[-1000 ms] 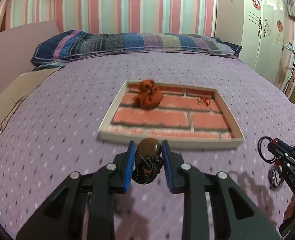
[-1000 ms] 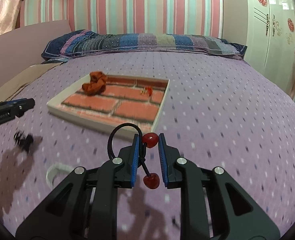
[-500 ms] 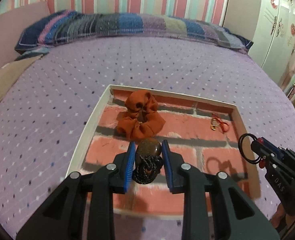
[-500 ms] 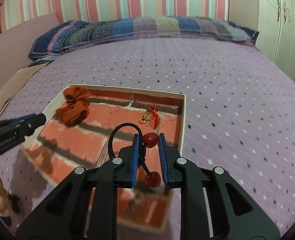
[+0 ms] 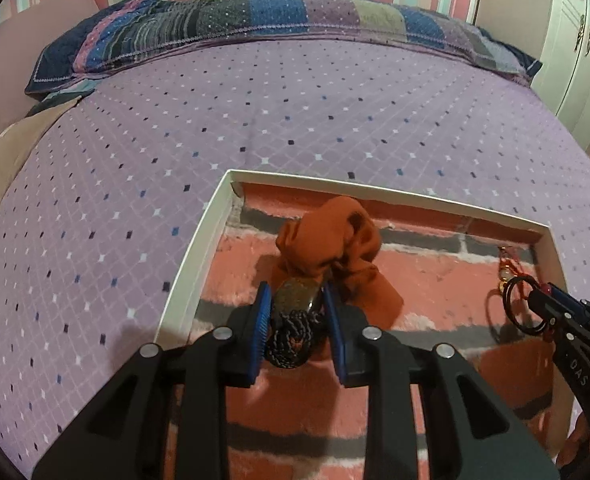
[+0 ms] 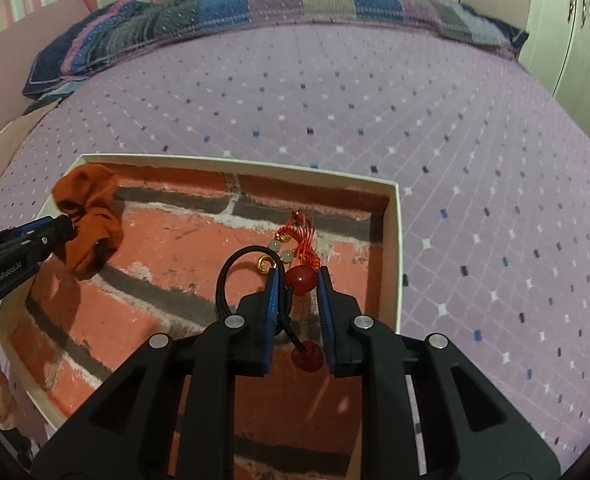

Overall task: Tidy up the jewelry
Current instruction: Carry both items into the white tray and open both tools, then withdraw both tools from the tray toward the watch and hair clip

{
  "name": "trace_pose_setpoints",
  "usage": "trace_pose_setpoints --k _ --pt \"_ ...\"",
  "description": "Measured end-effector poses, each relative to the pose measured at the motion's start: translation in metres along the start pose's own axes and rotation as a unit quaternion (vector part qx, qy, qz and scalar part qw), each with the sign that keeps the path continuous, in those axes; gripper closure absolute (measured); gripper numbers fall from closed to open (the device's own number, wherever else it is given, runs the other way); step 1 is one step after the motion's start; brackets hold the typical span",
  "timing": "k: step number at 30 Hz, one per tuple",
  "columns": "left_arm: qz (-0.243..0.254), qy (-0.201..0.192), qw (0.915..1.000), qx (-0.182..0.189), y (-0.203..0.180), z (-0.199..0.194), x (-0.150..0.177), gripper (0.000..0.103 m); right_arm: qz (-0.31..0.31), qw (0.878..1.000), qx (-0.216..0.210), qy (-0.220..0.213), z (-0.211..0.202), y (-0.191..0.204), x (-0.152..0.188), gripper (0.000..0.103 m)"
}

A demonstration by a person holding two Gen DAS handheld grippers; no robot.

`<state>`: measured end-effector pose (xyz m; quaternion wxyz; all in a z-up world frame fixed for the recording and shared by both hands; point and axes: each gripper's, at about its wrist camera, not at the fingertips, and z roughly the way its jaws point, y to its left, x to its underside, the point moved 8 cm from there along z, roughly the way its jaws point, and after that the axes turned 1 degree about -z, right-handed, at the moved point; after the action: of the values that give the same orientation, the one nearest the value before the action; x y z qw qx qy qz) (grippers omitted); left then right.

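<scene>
shallow white-rimmed tray (image 5: pixel 199 256) with a red brick-pattern floor, lying on the purple diamond-dotted bedspread (image 5: pixel 255 112). over the tray's left half, left gripper (image 5: pixel 297 316), blue-padded jaws pinching a brown oval stone pendant on a dark braided cord (image 5: pixel 295 300), cord bunched between the pads. just beyond the pendant, toward the far left corner, a rust-orange fabric scrunchie (image 5: pixel 331 240), resting on the tray floor. over the tray's right half, right gripper (image 6: pixel 297 292), jaws pressed on a black elastic hair tie with red round beads (image 6: pixel 301 280), one bead between the pads, the second dangling lower, the loop arching out to the left. near the far right corner, a small red tassel charm with gold and pale beads (image 6: pixel 301 240), lying just ahead of the right fingertips. along the bed's far edge, a blue and purple patchwork pillow (image 5: pixel 255 20).
</scene>
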<state>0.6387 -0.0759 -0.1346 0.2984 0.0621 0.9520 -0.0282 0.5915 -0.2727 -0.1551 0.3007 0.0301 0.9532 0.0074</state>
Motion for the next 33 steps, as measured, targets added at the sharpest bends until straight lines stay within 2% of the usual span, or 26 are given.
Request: trace_pose_setpoints --k 6,13,15,17,21,23,24,26,27,28,33 --pt "0.007 0.006 0.9999 -0.004 0.0 0.01 -0.001 0.075 0.002 1.0 0.004 0.024 0.017 -0.002 0.002 0.083" --pt "0.013 0.004 0.9999 -0.01 0.001 0.01 -0.001 0.075 0.002 1.0 -0.006 0.027 0.018 -0.002 0.002 0.08" --pt "0.013 0.006 0.9998 -0.012 0.001 0.007 0.001 0.075 0.002 1.0 -0.01 0.027 0.017 -0.001 0.003 0.075" --pt "0.01 0.008 0.9999 -0.009 0.002 0.004 0.004 0.075 0.002 1.0 -0.013 0.028 0.015 -0.001 0.004 0.063" --pt "0.011 0.01 0.9999 -0.007 0.005 -0.007 0.011 0.075 0.007 0.999 -0.022 0.022 0.006 -0.002 0.003 0.055" --pt "0.012 0.008 0.9999 -0.006 0.007 -0.015 0.014 0.074 0.009 1.0 -0.022 0.016 -0.002 -0.003 0.002 0.044" --pt "0.01 0.006 0.9999 -0.004 0.007 -0.02 0.015 0.07 0.009 1.0 -0.024 0.013 -0.006 -0.002 0.002 0.042" --pt "0.004 -0.002 1.0 -0.001 0.009 -0.032 0.017 0.056 0.007 1.0 -0.022 0.005 -0.016 -0.003 0.003 0.032" --pt "0.004 -0.01 0.9999 -0.002 0.009 -0.04 0.019 0.046 0.006 1.0 -0.022 0.002 -0.02 -0.003 0.004 0.029" --pt "0.004 -0.015 0.9999 -0.004 0.01 -0.045 0.019 0.041 0.005 1.0 -0.02 -0.002 -0.025 -0.003 0.004 0.023" --pt "0.002 -0.021 0.9998 -0.004 0.013 -0.07 0.034 0.04 0.002 1.0 -0.016 -0.015 -0.051 -0.007 0.012 0.017"
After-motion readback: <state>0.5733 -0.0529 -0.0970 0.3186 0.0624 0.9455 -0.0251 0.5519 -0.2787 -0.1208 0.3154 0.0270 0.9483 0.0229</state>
